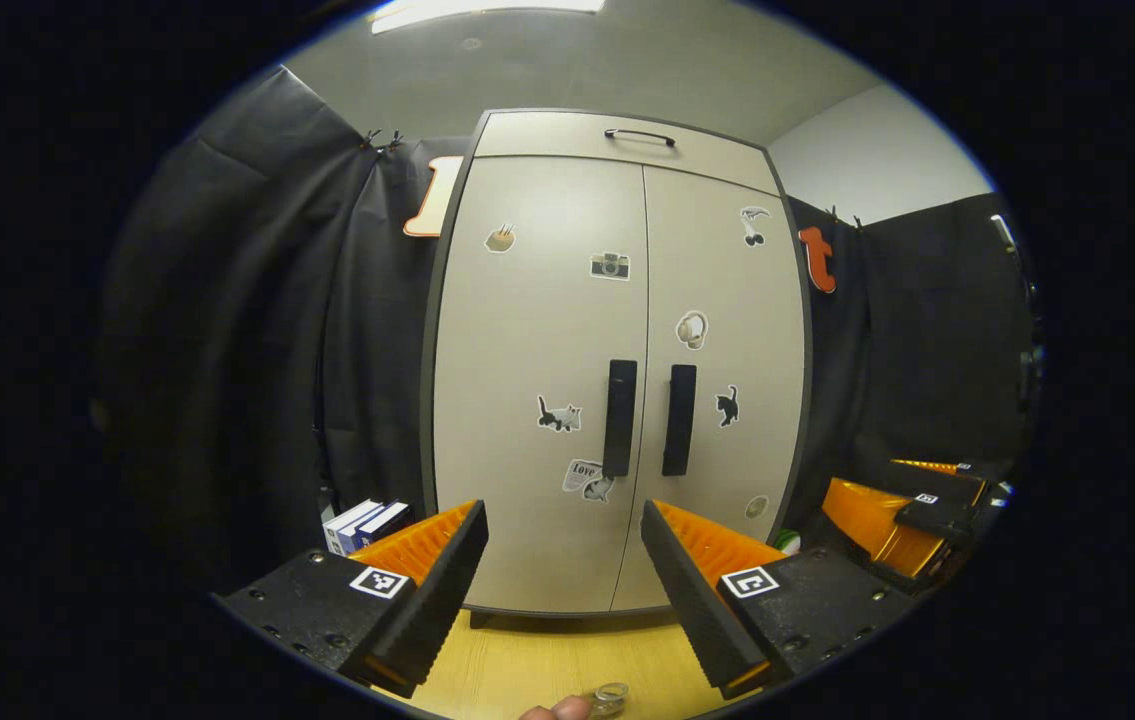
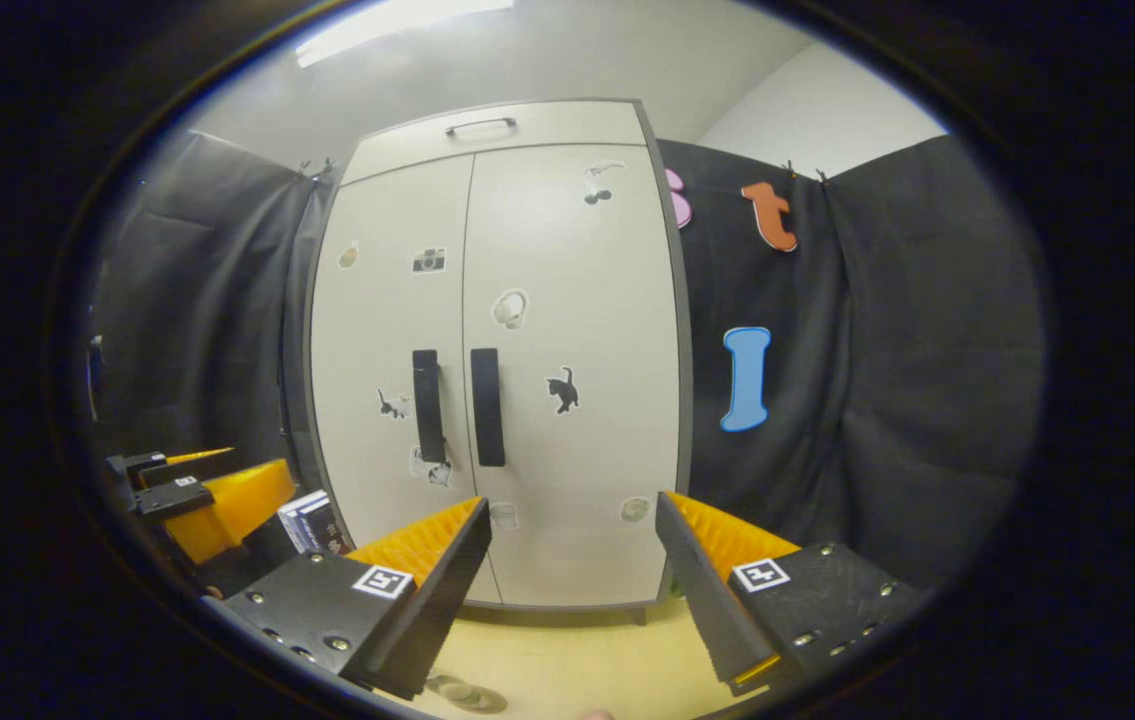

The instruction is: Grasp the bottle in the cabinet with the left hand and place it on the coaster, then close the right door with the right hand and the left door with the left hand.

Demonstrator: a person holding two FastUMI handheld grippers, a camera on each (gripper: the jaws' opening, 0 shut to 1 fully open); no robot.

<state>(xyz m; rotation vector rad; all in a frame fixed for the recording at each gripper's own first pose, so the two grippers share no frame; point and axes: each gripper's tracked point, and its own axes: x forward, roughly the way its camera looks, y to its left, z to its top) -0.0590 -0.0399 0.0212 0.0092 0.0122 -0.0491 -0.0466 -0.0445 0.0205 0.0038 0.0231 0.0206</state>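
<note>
The pale cabinet [image 1: 547,400] stands straight ahead with both doors shut. Its two dark handles [image 1: 619,418] sit side by side at the middle seam. My left gripper [image 1: 564,570] is open and holds nothing, a short way in front of the doors. My right gripper [image 2: 572,570] is open too, facing the same cabinet [image 2: 497,350]; it also appears at the right of the left gripper view [image 1: 912,520]. A small clear round thing [image 1: 612,697], perhaps a bottle top, shows at the bottom edge beside a fingertip. A flat round disc [image 2: 467,692] lies on the table.
The cabinet stands on a light wooden table [image 1: 547,660]. A small stack of boxes [image 1: 367,522] sits at the cabinet's left foot, and something green [image 1: 787,542] at its right foot. The left gripper [image 2: 197,500] is at the left of the right gripper view.
</note>
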